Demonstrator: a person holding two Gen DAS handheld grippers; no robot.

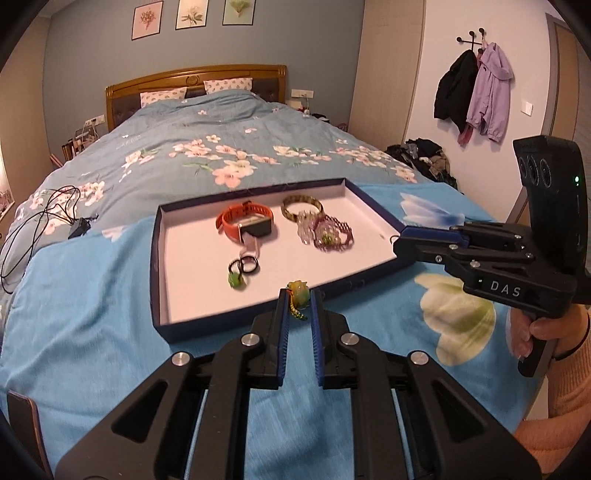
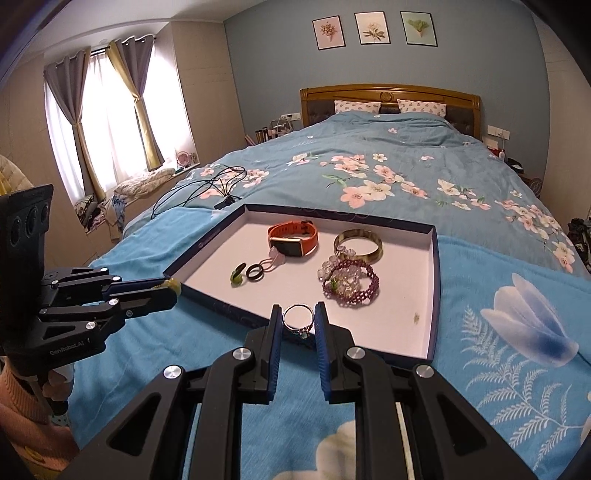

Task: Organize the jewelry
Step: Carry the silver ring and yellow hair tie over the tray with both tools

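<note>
Inside tray [image 2: 435, 280]: watch [image 2: 293, 240], bangle [image 2: 358, 244], rings [image 2: 255, 272].

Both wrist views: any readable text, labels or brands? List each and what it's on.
"DAS": white letters on the side of the right gripper, seen in the left wrist view.
"GenRobot.AI": small print on the body of the left gripper, seen in the right wrist view.
Logo on the outer wall of the tray: too blurred to read.
Three framed flower prints on the wall: no text visible.
</note>
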